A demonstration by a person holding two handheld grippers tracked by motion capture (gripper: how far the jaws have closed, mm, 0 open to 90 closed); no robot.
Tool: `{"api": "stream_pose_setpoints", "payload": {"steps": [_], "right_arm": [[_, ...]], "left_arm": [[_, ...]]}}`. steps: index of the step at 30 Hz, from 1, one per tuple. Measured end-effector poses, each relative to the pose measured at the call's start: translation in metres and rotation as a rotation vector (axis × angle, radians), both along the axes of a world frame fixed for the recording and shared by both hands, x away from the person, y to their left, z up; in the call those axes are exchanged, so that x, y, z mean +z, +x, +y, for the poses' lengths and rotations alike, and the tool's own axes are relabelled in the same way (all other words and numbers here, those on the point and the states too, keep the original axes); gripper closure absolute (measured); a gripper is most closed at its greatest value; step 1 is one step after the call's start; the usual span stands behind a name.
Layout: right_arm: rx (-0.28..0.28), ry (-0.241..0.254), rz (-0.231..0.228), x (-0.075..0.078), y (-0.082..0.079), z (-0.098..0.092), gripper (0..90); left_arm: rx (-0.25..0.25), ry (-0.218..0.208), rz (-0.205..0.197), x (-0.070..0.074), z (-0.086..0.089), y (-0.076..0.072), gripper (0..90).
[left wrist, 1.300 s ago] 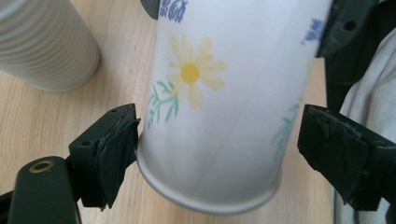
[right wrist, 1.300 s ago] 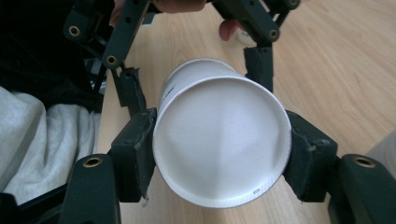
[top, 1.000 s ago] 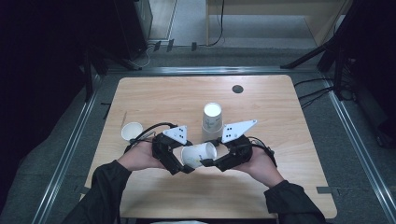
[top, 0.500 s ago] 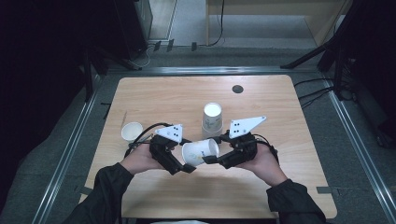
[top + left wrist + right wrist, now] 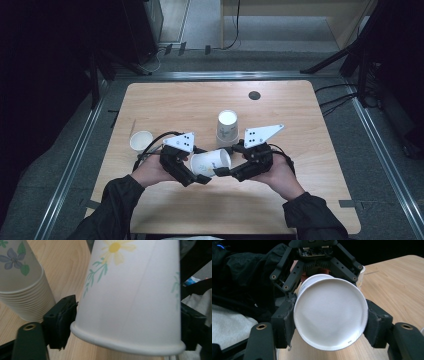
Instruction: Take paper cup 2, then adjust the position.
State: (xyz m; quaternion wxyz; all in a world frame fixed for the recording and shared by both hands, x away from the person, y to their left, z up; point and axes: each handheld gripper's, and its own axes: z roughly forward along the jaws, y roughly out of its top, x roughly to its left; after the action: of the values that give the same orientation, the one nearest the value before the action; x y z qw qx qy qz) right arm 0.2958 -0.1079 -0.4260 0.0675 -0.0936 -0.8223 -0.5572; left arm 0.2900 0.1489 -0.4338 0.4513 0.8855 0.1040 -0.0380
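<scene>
High view: white flower-printed paper cup [image 5: 210,162] lies on its side above the table's near middle, long axis running 9 to 3 between both grippers. Left gripper [image 5: 200,176] has just been closing round its rim end. Right gripper [image 5: 225,171] pinches its base end.

Left gripper view: pads [image 5: 61,321] touch the cup's [image 5: 132,302] wall near the rim; inverted paper-cup stack [image 5: 23,285] at 10 o'clock.

Right gripper view: jaws clamp the closed base [image 5: 329,315].

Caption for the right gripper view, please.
Right claw clamps a paper cup base-on; left claw closing around its far end.

Left hand-held gripper [image 5: 204,179] closing, right [image 5: 223,171] seemingly clamped
</scene>
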Motion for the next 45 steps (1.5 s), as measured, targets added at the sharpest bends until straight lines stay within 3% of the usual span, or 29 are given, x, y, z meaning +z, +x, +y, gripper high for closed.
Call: {"api": "stream_pose_setpoints", "payload": {"steps": [1, 5, 10, 14, 17, 20, 23, 27, 31, 35, 38, 41, 45], "right_arm": [[-0.003, 0.004, 0.006, 0.000, 0.001, -0.001, 35.0], [-0.003, 0.017, 0.009, 0.001, 0.001, -0.003, 35.1], [-0.010, -0.004, 0.005, 0.000, 0.000, -0.001, 32.7], [-0.023, -0.006, -0.010, 0.000, 0.001, -0.001, 23.1], [-0.028, -0.019, -0.016, -0.001, 0.001, -0.002, 23.0], [-0.033, -0.049, -0.031, -0.003, 0.001, -0.002, 22.7], [-0.035, -0.076, -0.045, -0.007, 0.001, -0.003, 22.7], [-0.024, -0.087, -0.042, -0.011, 0.002, -0.003, 22.7], [-0.024, -0.113, -0.046, -0.014, 0.002, 0.000, 22.7], [-0.015, -0.142, -0.049, -0.018, 0.001, 0.005, 22.7], [-0.010, -0.157, -0.055, -0.021, 0.001, 0.008, 22.9], [-0.003, -0.180, -0.053, -0.024, 0.001, 0.012, 23.4], [0.009, -0.210, -0.049, -0.030, 0.002, 0.016, 24.9]], "left_arm": [[0.008, -0.012, -0.018, 0.002, 0.001, -0.001, 22.6], [0.013, -0.024, -0.017, 0.005, 0.002, -0.002, 24.8], [0.011, -0.001, -0.020, 0.003, 0.002, -0.001, 27.0], [0.014, 0.011, -0.018, 0.005, 0.004, 0.000, 27.3], [0.016, 0.028, -0.013, 0.005, 0.005, 0.002, 27.3], [0.026, 0.073, -0.027, 0.006, 0.008, 0.004, 27.3], [0.020, 0.070, -0.038, 0.010, 0.011, 0.003, 27.3], [0.005, 0.144, -0.069, 0.014, 0.011, 0.001, 27.2], [-0.013, 0.245, -0.060, 0.011, 0.006, 0.001, 27.1], [-0.033, 0.332, -0.024, 0.003, -0.004, 0.001, 26.3], [-0.032, 0.359, -0.015, 0.000, -0.008, 0.000, 26.1], [-0.038, 0.418, -0.014, -0.007, -0.015, 0.000, 26.0], [-0.041, 0.449, -0.020, -0.010, -0.020, 0.000, 25.9]]}}
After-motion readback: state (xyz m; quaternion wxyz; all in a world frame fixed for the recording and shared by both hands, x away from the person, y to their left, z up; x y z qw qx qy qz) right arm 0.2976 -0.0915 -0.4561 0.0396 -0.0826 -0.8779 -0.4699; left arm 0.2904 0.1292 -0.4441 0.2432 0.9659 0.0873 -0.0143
